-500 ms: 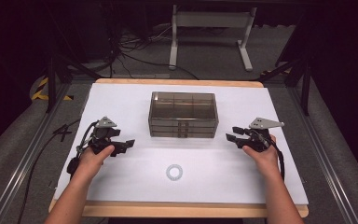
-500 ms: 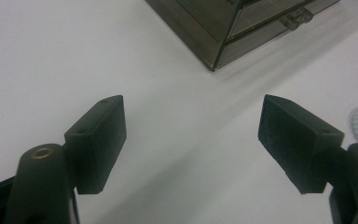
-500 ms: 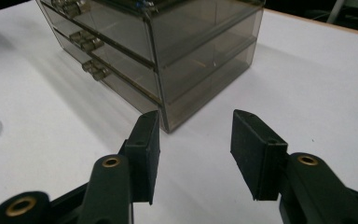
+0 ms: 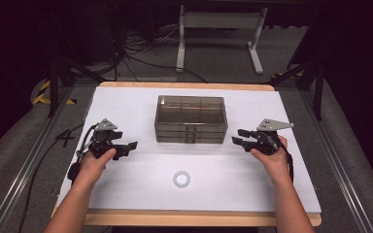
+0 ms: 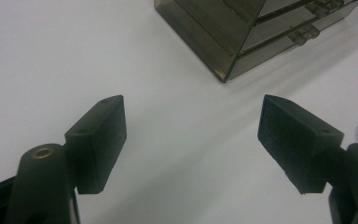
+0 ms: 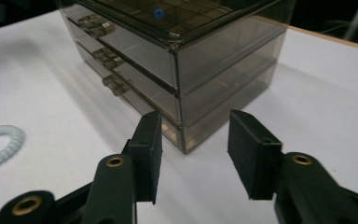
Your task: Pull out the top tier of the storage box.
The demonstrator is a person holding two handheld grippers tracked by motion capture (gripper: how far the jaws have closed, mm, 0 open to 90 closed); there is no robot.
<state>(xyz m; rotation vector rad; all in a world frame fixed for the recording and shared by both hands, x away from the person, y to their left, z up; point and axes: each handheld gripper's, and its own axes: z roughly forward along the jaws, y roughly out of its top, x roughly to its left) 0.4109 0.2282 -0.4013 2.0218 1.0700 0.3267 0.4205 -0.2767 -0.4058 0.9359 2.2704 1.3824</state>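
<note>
Drawers (image 4: 190,127) are set between both grippers, long axis running crosswise from one to the other. Ahead of the right gripper (image 4: 238,137), near its tips, the box's end corner is seen, handles turned toward the coil ring (image 4: 181,179). Right jaws are held partly apart, empty; left gripper (image 4: 130,147) jaws are spread wide, empty, farther from the box.
</note>
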